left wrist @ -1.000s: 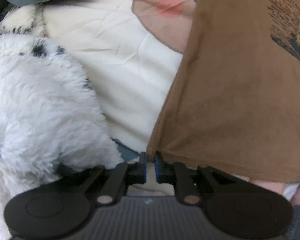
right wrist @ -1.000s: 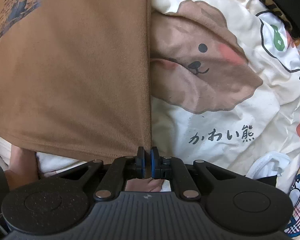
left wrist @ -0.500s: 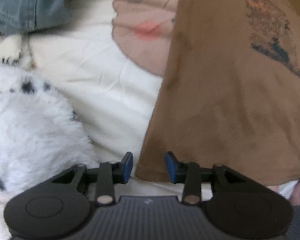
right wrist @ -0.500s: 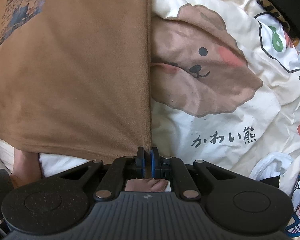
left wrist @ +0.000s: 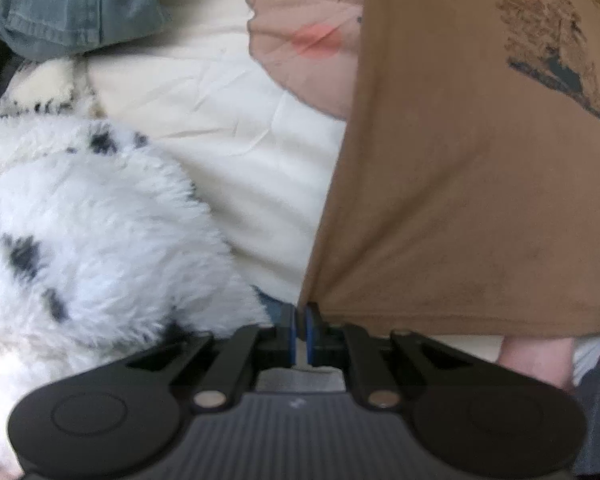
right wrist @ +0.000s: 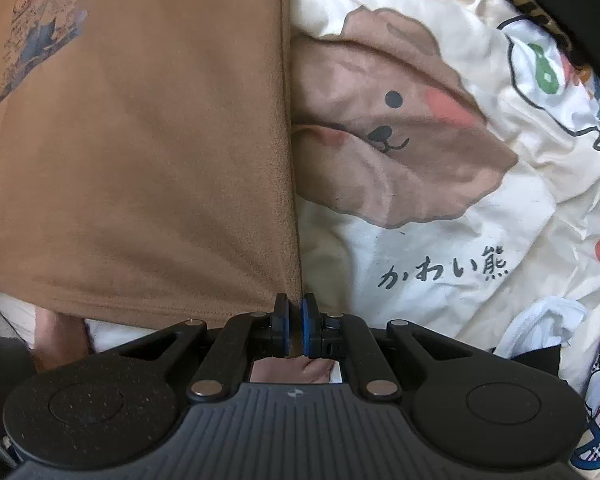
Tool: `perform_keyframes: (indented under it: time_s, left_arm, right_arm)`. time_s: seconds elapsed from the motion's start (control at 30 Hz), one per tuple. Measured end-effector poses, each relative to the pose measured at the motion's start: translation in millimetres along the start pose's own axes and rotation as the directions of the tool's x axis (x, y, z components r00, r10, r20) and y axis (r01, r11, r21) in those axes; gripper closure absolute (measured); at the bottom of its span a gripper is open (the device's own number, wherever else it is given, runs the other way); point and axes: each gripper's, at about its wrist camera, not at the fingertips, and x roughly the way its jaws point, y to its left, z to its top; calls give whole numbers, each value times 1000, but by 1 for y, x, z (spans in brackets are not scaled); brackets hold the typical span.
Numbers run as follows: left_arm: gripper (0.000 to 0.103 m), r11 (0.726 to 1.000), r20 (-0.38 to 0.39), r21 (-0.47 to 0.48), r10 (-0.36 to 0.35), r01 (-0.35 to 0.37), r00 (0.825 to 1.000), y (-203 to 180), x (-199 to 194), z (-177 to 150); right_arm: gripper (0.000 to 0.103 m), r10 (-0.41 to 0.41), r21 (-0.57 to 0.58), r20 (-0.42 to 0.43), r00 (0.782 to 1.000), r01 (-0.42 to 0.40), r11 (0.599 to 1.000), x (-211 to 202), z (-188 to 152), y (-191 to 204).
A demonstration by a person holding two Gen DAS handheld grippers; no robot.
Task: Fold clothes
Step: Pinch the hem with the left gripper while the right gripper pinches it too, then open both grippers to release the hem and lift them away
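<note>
Brown T-shirt (left wrist: pixel 460 180): left gripper (left wrist: pixel 300 330) and right gripper (right wrist: pixel 294 330) clamp its hem corners; keep hem taut, lift evenly above the bear-print duvet (right wrist: pixel 420 240).

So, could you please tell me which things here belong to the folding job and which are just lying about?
Part of the job:
- brown T-shirt, pinched at both lower corners
- left gripper
- right gripper

Just lying about:
- bear-print bedsheet
- white fluffy spotted blanket
- denim garment
- small white cloth
</note>
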Motion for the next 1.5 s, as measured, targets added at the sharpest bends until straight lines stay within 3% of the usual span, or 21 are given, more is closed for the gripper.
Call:
perform_keyframes:
  time_s: [0.23, 0.37, 0.43, 0.57, 0.7, 0.8, 0.97, 1.13, 1.27, 1.5]
  left_arm:
    - [96, 998, -43, 29, 48, -47, 998, -14, 23, 3]
    - [78, 999, -29, 38, 2, -1, 1000, -19, 9, 1]
    - [72, 999, -12, 46, -4, 4, 1000, -20, -2, 0]
    - [67, 999, 27, 43, 2, -3, 1000, -17, -24, -2]
    - [49, 996, 86, 83, 25, -32, 996, -19, -52, 1]
    - [46, 994, 137, 107, 18, -33, 990, -13, -78, 27]
    - [39, 994, 200, 106, 7, -29, 980, -21, -84, 47]
    - [37, 994, 234, 104, -7, -17, 972, -25, -98, 61]
    - [24, 990, 302, 142, -43, 0, 952, -32, -123, 64]
    - [24, 991, 297, 135, -42, 2, 954, -35, -133, 78]
  right_arm:
    - [98, -3, 79, 29, 1000, 1, 997, 19, -1, 2]
    - [93, -43, 91, 71, 997, 36, 995, 9, -1, 5]
    - [78, -28, 91, 78, 997, 21, 996, 2, 0, 8]
    - [75, -21, 119, 118, 993, 7, 993, -14, 2, 9]
    - [73, -13, 154, 161, 987, -12, 988, -30, 6, 14]
    - [68, -10, 175, 203, 979, -26, 984, -48, 14, 22]
    - [65, -16, 198, 302, 953, -46, 979, -83, 14, 30]
    - [60, -46, 227, 406, 913, -52, 973, -123, 14, 39]
    - [56, -40, 269, 456, 889, -94, 959, -143, 11, 40]
    - [52, -85, 355, 508, 857, -119, 927, -175, -9, 37]
